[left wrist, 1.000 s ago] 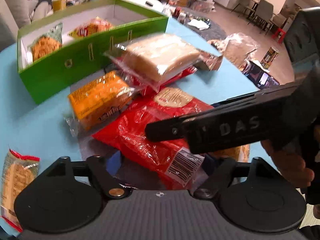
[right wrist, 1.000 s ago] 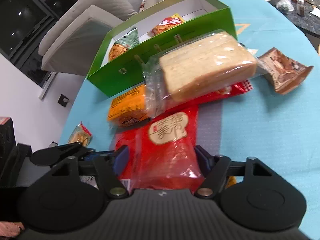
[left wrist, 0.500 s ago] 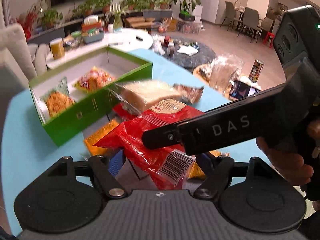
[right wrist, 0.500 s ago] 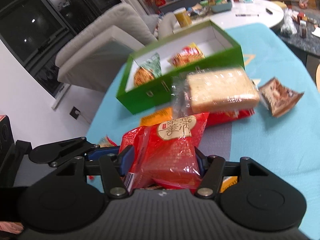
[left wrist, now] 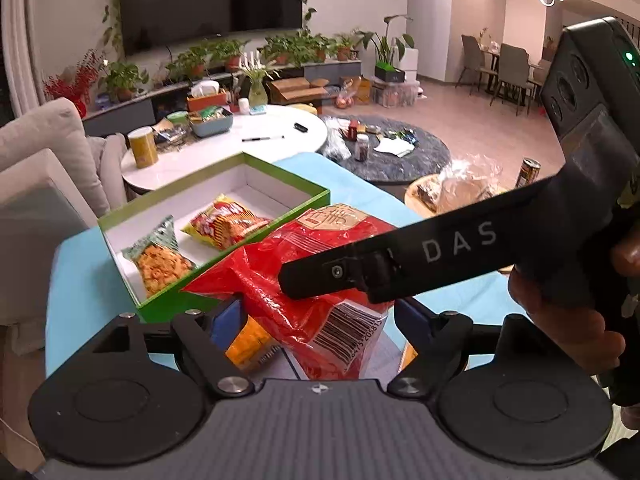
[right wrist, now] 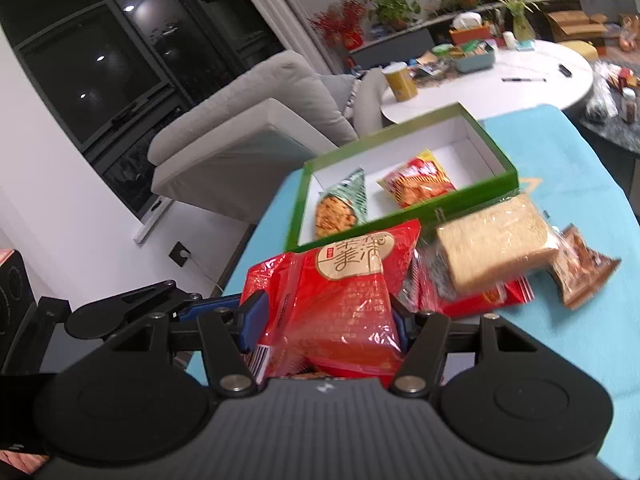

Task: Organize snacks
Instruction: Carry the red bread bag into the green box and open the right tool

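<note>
Two packets already in green box (right wrist: 404, 216), upper centre of right view. Red bag (right wrist: 340, 304) lifted, lower centre, clamped between right gripper (right wrist: 324, 324) pads. Left gripper (left wrist: 316, 316) jaws opening around same bag; contact unclear. Bread (right wrist: 496, 248), brown packet (right wrist: 580, 268), orange packet (left wrist: 250, 346) left on table.

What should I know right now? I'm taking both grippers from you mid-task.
Right gripper: shut on the red bag.
Left gripper: jaws opening, the bag's barcode end between them.
Box: open on the table, two packs inside, room left.
Done: those two packs are boxed.
Left: box the red bag, then likely the bread, brown pack and orange pack.
</note>
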Motion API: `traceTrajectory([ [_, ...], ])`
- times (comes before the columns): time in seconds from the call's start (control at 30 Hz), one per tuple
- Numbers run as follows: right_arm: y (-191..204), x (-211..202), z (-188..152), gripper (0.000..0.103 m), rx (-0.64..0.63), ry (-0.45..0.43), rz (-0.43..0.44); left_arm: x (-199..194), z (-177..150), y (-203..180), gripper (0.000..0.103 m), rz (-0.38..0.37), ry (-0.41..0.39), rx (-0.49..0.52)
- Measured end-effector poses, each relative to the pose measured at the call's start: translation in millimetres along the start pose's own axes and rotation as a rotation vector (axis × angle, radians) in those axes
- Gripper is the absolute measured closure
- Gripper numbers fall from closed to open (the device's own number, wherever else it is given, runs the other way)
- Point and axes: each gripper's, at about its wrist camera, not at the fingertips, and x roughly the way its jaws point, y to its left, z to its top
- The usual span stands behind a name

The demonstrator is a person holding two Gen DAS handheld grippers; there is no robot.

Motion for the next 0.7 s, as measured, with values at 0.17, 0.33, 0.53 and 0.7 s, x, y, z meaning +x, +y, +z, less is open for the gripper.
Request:
traceTrajectory([
  [0.17, 4, 4, 13, 0.034, -0.036, -0.029, 0.007, 2, 10, 5, 0.023, 0.024, -0.026, -0.004],
  [0.33, -1, 12, 28, 0.034, -0.06, -0.047, 0.011, 14, 24, 12, 0.023, 0.034, -0.027, -0.012],
  [0.53, -18, 25, 46, 0.034, -0.047, -0.06, 0.011, 41, 46, 23, 0.021, 0.041, -0.033, -0.018],
  [0.7, -39, 44, 68, 0.034, -0.006, -0.068, 0.017, 77, 69, 42, 0.02, 0.031, -0.022, -0.065],
])
